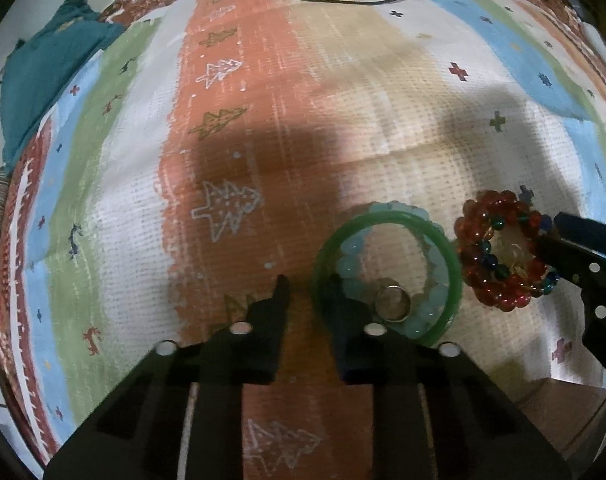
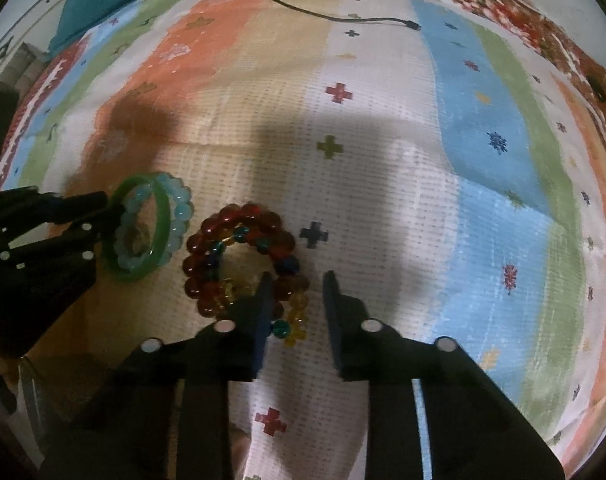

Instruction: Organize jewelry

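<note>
A green bangle (image 1: 387, 220) lies on the patterned cloth with a pale blue bead bracelet (image 1: 349, 270) and a metal ring (image 1: 393, 303) inside it. My left gripper (image 1: 308, 285) is open; its right finger reaches inside the bangle's near-left rim and its left finger is outside. A pile of red, blue and yellow bead bracelets (image 2: 239, 256) lies right of the bangle (image 2: 141, 224). My right gripper (image 2: 297, 280) is open; its left finger rests over the pile's near edge, its right finger is on bare cloth. The pile (image 1: 503, 252) also shows in the left view.
The striped cloth (image 1: 263, 120) covers the table. A black cable (image 2: 343, 16) lies at the far side. A teal cloth (image 1: 51, 68) is bunched at the far left. The table's near edge and a brown floor (image 1: 575, 412) show at the lower right.
</note>
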Demonstrator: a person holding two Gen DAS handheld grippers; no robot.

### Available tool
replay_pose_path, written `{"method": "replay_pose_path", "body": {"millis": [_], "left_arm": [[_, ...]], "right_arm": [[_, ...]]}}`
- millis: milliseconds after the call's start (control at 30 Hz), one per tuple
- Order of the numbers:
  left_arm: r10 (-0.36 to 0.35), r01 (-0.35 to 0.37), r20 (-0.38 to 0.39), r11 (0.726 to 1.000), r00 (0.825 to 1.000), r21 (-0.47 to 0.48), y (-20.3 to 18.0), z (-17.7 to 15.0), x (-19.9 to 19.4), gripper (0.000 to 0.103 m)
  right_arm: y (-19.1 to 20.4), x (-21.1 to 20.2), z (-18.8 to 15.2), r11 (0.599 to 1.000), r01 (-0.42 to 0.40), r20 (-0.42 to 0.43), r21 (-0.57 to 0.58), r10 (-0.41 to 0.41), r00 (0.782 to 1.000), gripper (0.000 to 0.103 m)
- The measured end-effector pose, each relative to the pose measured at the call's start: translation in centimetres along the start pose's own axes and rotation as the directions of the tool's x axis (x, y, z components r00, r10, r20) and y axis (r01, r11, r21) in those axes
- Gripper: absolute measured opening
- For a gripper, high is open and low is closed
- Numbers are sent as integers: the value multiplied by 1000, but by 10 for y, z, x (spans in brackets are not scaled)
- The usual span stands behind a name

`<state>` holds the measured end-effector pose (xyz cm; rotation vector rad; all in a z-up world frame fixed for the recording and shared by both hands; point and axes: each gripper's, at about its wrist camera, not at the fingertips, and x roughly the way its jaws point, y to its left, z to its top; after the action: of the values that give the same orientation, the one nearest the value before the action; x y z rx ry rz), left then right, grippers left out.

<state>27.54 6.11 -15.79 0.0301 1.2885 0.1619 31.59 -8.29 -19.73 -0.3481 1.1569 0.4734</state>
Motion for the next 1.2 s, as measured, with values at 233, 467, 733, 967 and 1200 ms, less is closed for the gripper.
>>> {"method": "replay_pose_path", "body": {"millis": [233, 467, 733, 967, 1200], "left_arm": [[-8, 8, 3, 1000, 1000, -28, 4, 2, -4, 7], [-17, 19, 35, 998, 999, -61, 8, -2, -23, 7], [-35, 44, 93, 995, 995, -92, 9, -11, -55, 7], [-31, 46, 118, 990, 993, -130, 15, -21, -72, 7], [-55, 73, 140, 989, 989, -126, 12, -25, -85, 7]], "right_arm": [[4, -4, -1, 1000, 12, 11, -23, -12, 1000, 10], [1, -23, 1, 1000, 6, 55, -15, -5, 998, 10], [4, -45, -3, 1000, -4, 105, -7, 5, 994, 10], [3, -63, -9, 999, -31, 156, 18, 28, 987, 10], [1, -79, -15, 998, -50, 202, 36, 42, 978, 10]]}}
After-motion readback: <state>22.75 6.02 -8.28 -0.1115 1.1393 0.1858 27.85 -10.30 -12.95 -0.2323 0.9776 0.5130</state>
